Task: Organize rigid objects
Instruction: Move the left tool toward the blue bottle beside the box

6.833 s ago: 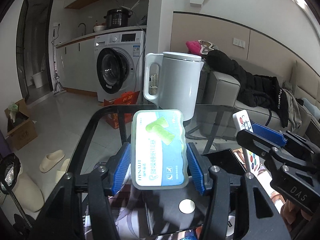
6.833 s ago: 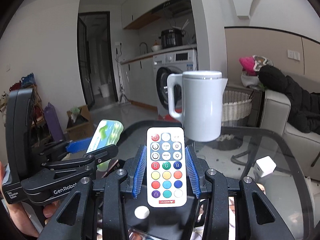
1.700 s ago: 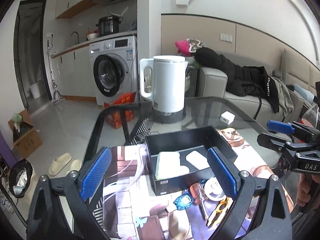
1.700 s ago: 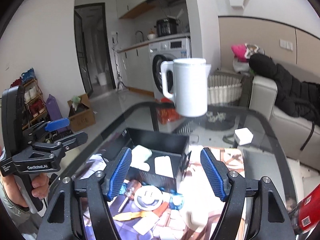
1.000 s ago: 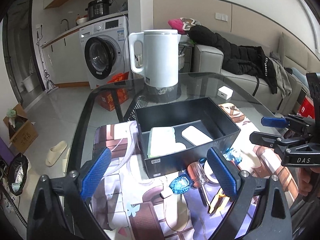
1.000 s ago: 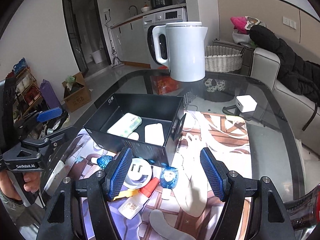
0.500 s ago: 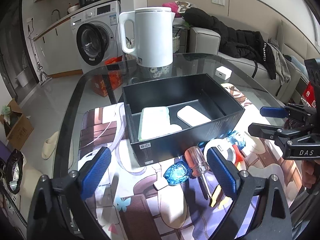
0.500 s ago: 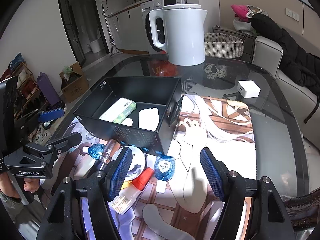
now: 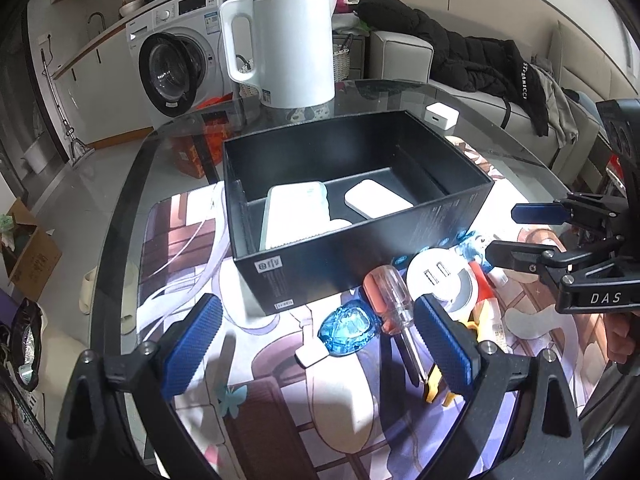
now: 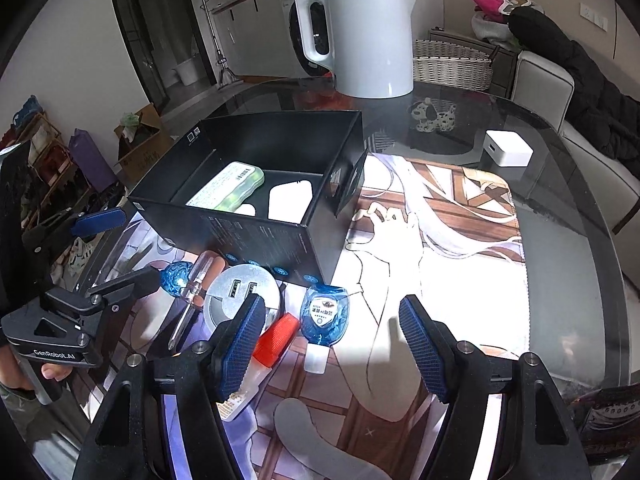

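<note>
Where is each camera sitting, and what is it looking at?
Left wrist: rides on the left gripper, looks down at the black box, the screwdriver and a blue bottle; its open blue fingers show, and the right gripper at right.
Right wrist: rides on the right gripper, looks down at another blue bottle; its open fingers show, and the left gripper at left.
Both see the box, the white kettle and the round USB charger.

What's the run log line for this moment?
left hand-held gripper: open, empty | right hand-held gripper: open, empty | black box: two items inside | blue bottle: on mat
</note>
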{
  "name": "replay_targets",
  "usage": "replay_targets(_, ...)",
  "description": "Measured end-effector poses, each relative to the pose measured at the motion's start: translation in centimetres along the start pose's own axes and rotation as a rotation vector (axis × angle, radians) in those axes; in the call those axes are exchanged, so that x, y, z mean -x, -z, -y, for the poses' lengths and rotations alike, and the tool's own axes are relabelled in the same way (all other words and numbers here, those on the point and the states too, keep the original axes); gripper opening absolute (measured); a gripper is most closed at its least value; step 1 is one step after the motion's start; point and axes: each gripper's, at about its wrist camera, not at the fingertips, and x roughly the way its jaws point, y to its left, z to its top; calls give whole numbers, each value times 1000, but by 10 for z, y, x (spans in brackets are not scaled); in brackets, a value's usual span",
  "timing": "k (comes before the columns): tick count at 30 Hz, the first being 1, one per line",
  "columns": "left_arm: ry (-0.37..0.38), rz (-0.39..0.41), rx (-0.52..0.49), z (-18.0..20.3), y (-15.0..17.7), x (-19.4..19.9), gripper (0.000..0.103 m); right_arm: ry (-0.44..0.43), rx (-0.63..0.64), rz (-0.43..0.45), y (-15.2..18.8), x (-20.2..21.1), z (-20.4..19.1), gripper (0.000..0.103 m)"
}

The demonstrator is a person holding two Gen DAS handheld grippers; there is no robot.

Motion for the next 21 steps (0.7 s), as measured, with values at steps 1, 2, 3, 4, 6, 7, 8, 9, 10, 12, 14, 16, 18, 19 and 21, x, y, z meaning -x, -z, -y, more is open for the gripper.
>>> replay_targets(1,-1,-3,-4,0,1,-1,97,1,2,-5,1,-2,-1,72)
replay_targets(2,-1,-7,-7,1,2,-1,97,2,3,-9,1,-3,-1,72)
replay_targets(3,-1,-13,-12,1,3,-2,97,4,4,-11,2,-4,-1,72)
replay_targets(4,-1,-16,-14,2,4,-3,97,5,3,-14,2,-5,-2,72)
replay_targets(6,4,-26,-21,2,6,-5,97,4,4,-21,3,-7,-2,72)
replay_targets(7,5,-30,-29,3,7,-6,97,5,4,-24,3,-8,-2,72)
replay_targets(8,0,-34,-37,4,8,-7,97,6,5,-27,3,-9,-3,72)
replay_targets(9,-6,-35,-43,6,9,-8,97,5,5,-31,4,-10,-3,72)
replay_targets(10,-11,-38,-49,6,9,-9,97,4,4,-34,4,-11,-2,72)
replay_targets(12,-7,-51,-53,7,11,-13,97,3,5,-41,4,-14,-3,72)
replay_targets(14,-7,-61,-59,7,13,-15,97,4,6,-45,3,-16,-4,72)
replay_targets(16,-9,-68,-73,10,15,-18,97,6,6,-50,3,-19,-3,72)
replay_targets(18,-5,-71,-76,12,14,-20,97,7,5,-56,4,-21,-2,72)
replay_targets(19,-3,-72,-75,12,14,-20,97,5,2,-54,4,-22,-1,72)
replay_targets(21,1,-74,-74,11,14,-21,97,6,4,-54,4,-23,0,72)
